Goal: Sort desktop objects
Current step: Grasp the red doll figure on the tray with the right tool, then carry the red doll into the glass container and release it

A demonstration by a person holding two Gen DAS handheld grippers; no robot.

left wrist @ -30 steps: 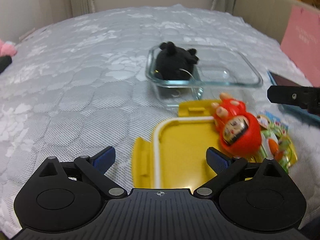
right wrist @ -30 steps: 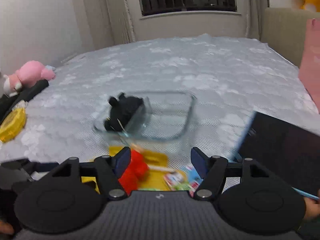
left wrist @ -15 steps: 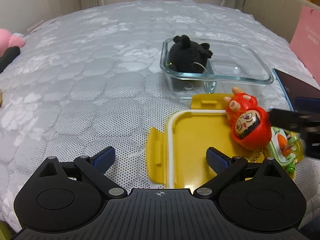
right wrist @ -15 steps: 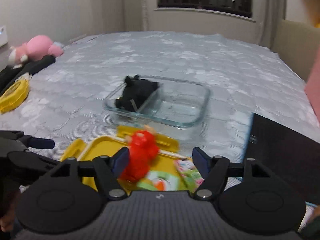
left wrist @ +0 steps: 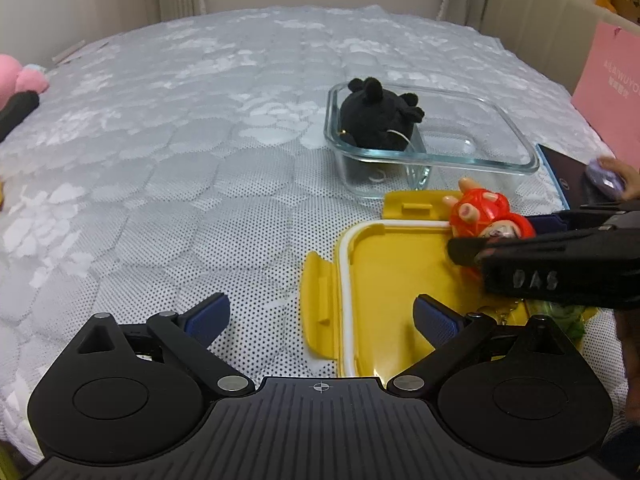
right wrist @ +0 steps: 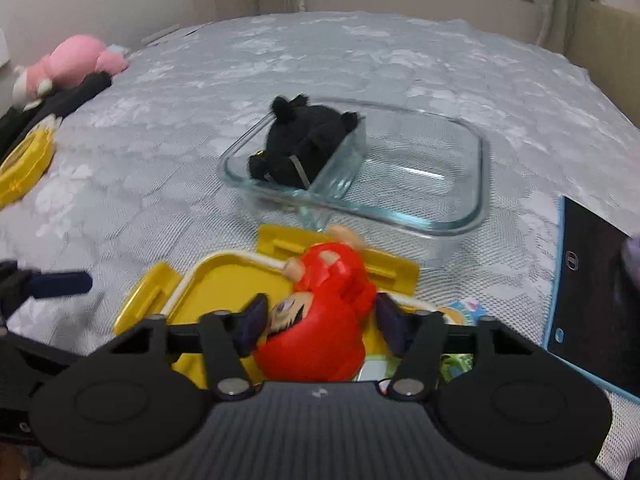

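A red doll toy (right wrist: 324,312) lies on the yellow lid (right wrist: 224,284), between the fingers of my right gripper (right wrist: 318,322). The jaws stand close on both sides of it, still slightly apart from full closure. In the left wrist view the red doll (left wrist: 486,216) sits at the lid's (left wrist: 384,280) right edge with the right gripper (left wrist: 472,246) reaching in from the right. A black plush (left wrist: 378,120) sits in the left compartment of the glass container (left wrist: 516,136). My left gripper (left wrist: 320,318) is open and empty, low over the lid's left edge.
A colourful snack packet (right wrist: 464,312) lies under the doll at the lid's right. A dark tablet (right wrist: 596,296) lies at the right. A pink plush (right wrist: 68,66) and a yellow object (right wrist: 24,160) lie far left. A pink bag (left wrist: 612,92) stands at the right.
My right gripper moved down and forward around the red doll, and its jaws narrowed on it. The left gripper drifted slightly back and left.
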